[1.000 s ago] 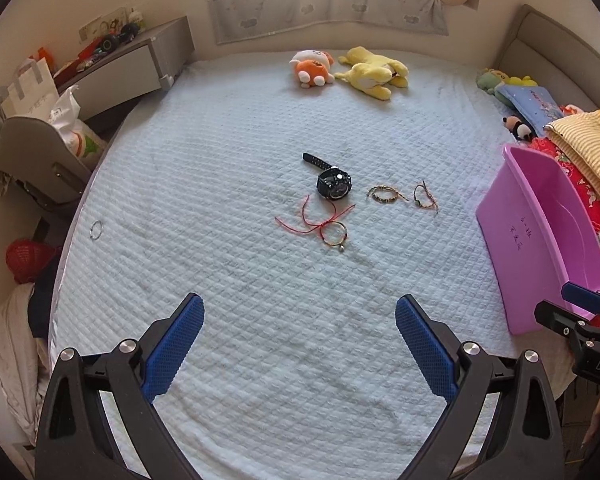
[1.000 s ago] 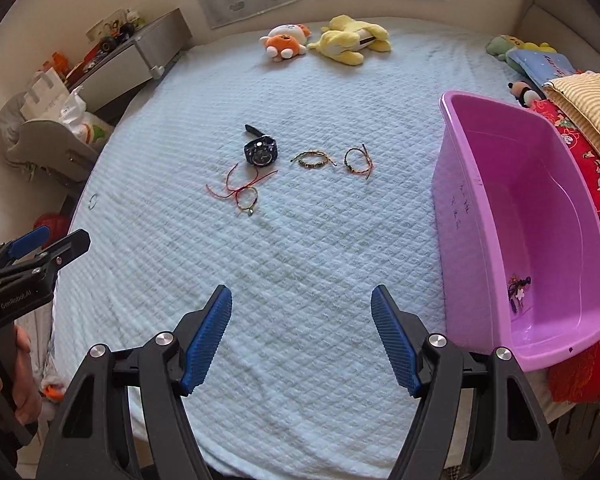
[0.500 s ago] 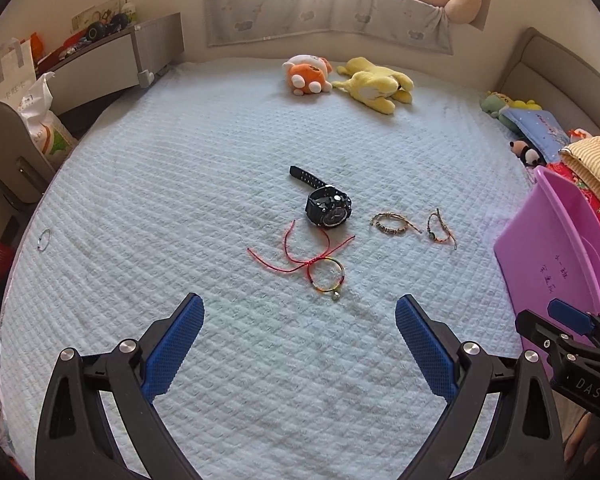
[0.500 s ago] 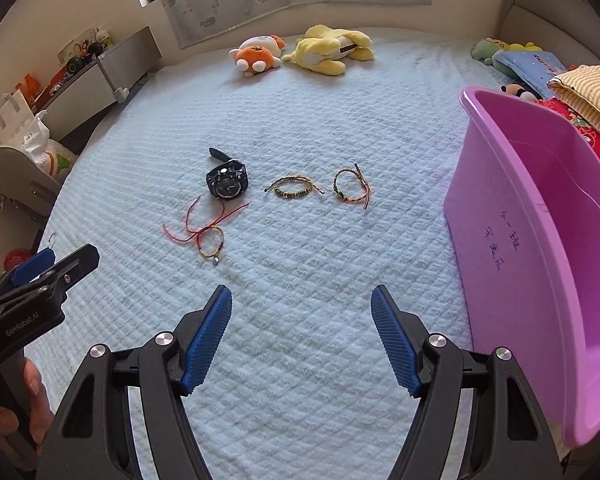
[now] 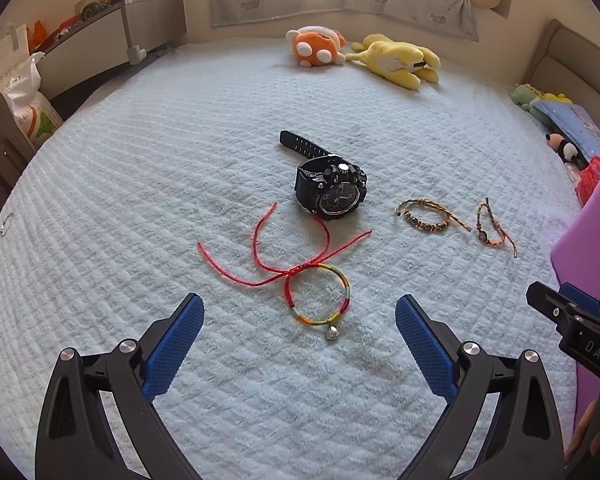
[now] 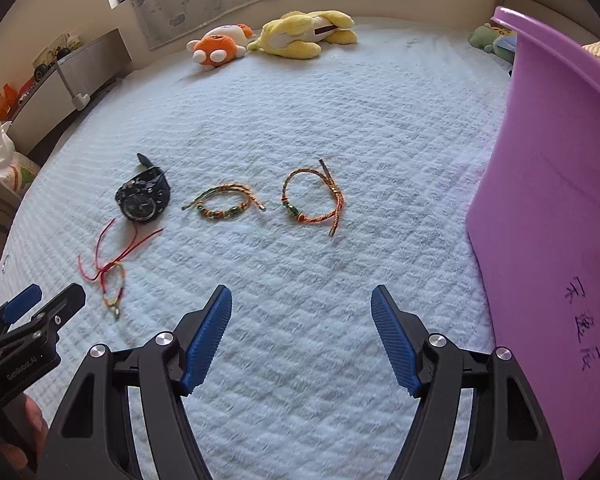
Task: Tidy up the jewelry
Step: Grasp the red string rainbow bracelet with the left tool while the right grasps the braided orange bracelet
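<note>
Four pieces of jewelry laid out in a loose row on the bed (image 5: 140, 184), none touching its neighbour, likely spread apart so each can be lifted alone. Nearest the left gripper (image 5: 299, 314): a red-string bracelet (image 5: 318, 294) with a small bell, its coloured loop lying just ahead of the gap between the blue pads (image 5: 176, 340), its loose red tails running farther out. Beyond that, a black watch (image 5: 330, 190) resting on its side with the strap reaching away. Ahead of the right gripper (image 6: 300, 330): two braided bracelets, one (image 6: 224, 202) ahead and slightly left of the jaws, the other (image 6: 312, 196) almost straight ahead, both well short of the tips. To the right of the right jaws, a purple tub (image 6: 560, 184) tilted with its open side turned toward the bed, presumably propped that way to receive the pieces; inside not visible from here. Jaws of both grippers spread wide with nothing between them but bedcover, each tilted down toward the row, a sensible stance for coming at flat, thin cords from above. Probable split of work: left on the red string, right on the braids nearest the tub. Thin cords on soft fabric likely to need the tips pressed into the cover to catch. Stuffed toys (image 5: 364, 54) far beyond, at the head of the bed, out of the way.
</note>
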Demonstrator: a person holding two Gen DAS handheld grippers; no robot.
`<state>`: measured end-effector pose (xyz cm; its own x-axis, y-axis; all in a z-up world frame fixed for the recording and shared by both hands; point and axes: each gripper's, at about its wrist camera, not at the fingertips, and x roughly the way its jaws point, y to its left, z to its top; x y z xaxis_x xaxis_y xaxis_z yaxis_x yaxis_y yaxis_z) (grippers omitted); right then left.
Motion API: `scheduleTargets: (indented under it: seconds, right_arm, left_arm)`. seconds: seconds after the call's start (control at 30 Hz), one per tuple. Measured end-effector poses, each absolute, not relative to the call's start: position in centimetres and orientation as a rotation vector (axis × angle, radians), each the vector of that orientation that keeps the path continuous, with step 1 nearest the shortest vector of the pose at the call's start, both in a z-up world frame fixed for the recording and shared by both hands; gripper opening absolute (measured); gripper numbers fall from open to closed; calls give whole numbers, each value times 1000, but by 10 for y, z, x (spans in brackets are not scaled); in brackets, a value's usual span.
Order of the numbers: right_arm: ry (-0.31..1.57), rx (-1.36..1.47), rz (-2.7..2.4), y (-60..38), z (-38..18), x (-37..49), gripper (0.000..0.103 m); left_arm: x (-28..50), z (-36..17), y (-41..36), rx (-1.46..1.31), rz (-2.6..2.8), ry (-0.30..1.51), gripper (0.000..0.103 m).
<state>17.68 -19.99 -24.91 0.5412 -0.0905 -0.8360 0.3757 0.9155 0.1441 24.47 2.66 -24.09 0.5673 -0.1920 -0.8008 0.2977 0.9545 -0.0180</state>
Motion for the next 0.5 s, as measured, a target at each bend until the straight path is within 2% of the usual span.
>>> scheduleTargets:
  seconds: [0.5]
  right_arm:
    - [940, 273, -281, -224, -288, 225, 69]
  left_arm:
    - [267, -279, 10, 91, -209, 924, 95]
